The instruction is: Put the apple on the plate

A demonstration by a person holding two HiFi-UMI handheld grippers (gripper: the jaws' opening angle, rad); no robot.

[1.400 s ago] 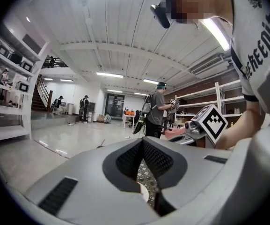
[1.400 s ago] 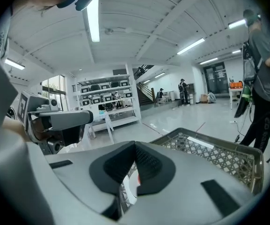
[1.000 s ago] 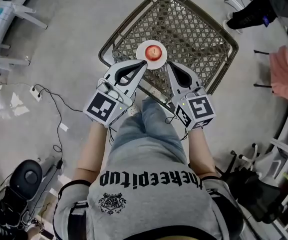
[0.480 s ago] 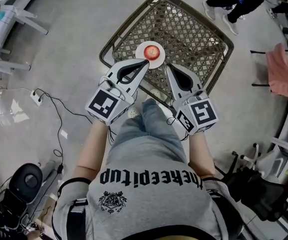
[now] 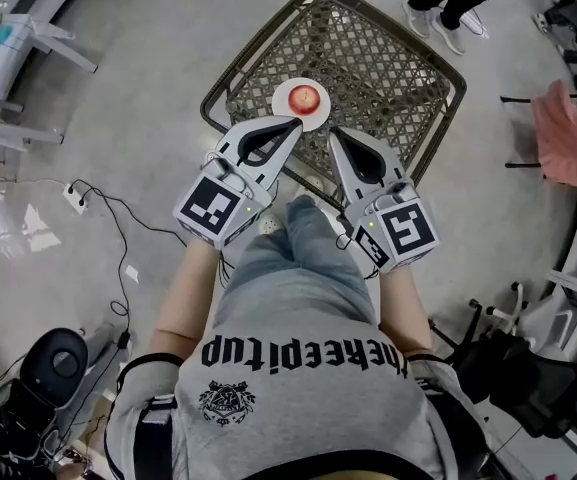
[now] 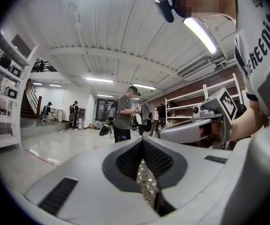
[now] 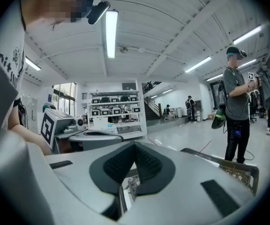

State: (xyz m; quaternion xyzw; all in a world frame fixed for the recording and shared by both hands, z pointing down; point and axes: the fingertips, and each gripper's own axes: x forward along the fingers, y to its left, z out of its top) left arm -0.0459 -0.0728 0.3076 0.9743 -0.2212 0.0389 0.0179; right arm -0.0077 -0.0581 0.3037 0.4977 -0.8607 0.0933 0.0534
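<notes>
The small red-and-yellow round apple (image 5: 308, 97) is sitting in the middle of the round white plate (image 5: 280, 108), which is lying on the square bench with a brown woven lattice top and dark metal frame (image 5: 388, 58), close to the bench edge nearest the person, so the task is looking done. The left hand-held gripper (image 5: 293, 125) is carrying nothing and its jaws are pressing together, and the right hand-held gripper (image 5: 333, 136) is likewise closed and empty. The main danger is probably coming from the left one: in the head view its tip is overlapping the plate's near rim, though whether it is touching or hanging above cannot be told. A careless sideways swing there could be nudging the plate toward the near bench edge, and the apple, being round, would likely be rolling off and onto the floor. The right one, pointing toward the bench edge just beside the plate, is posing a smaller risk. Nothing is blocking the space directly behind either tool except the person's own blue-jeaned knee (image 5: 298, 238). Around the bench, a white power strip with a black cable (image 5: 73, 190) is lying on the grey floor off the left corner, a pink cloth (image 5: 568, 138) is hanging beyond the right corner, and a bystander's dark-trousered legs (image 5: 448, 8) are standing past the far edge.
</notes>
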